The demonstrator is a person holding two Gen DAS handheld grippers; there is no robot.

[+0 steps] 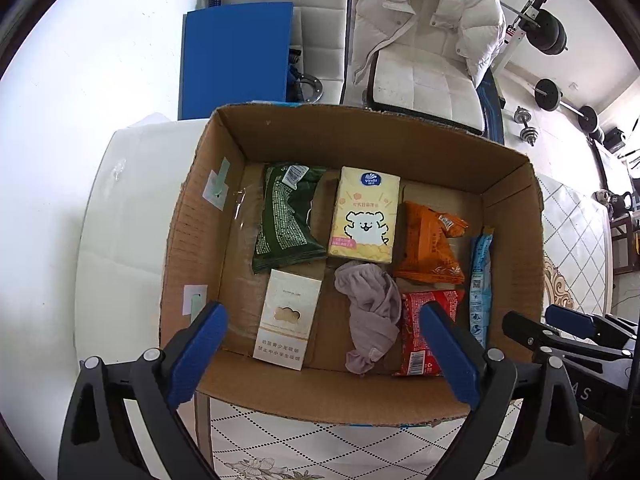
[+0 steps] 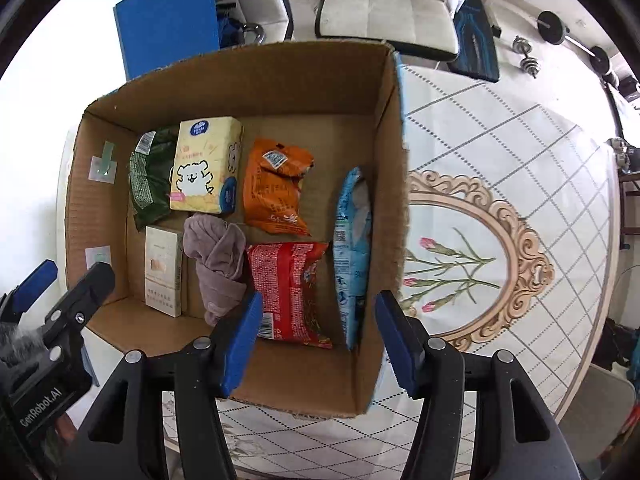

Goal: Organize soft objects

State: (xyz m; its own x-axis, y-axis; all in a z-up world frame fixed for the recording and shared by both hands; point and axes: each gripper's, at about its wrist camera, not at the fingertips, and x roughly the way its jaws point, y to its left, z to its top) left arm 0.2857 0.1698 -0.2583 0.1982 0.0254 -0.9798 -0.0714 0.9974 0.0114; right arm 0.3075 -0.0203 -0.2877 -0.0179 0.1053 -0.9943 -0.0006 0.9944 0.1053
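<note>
An open cardboard box [image 1: 360, 136] [image 2: 248, 72] stands on the table. Inside lie a green packet [image 1: 286, 216] [image 2: 148, 176], a yellow tissue pack [image 1: 364, 216] [image 2: 204, 164], an orange packet [image 1: 430, 240] [image 2: 274, 188], a red packet [image 1: 416, 344] [image 2: 288, 284], a blue packet [image 1: 478, 280] [image 2: 352, 248] against the right wall, a white carton [image 1: 286, 316] [image 2: 162, 268] and a crumpled mauve cloth [image 1: 370, 312] [image 2: 218, 260]. My left gripper [image 1: 324, 356] is open and empty above the box's near edge. My right gripper [image 2: 320, 340] is open and empty above the box's near right corner.
The box sits on a round table [image 2: 500, 160] with a patterned cloth. Behind it are a blue board [image 1: 236, 56], two white chairs [image 1: 424, 80] with a puffy jacket [image 1: 428, 8], and dumbbells [image 1: 568, 108] on the floor at the right.
</note>
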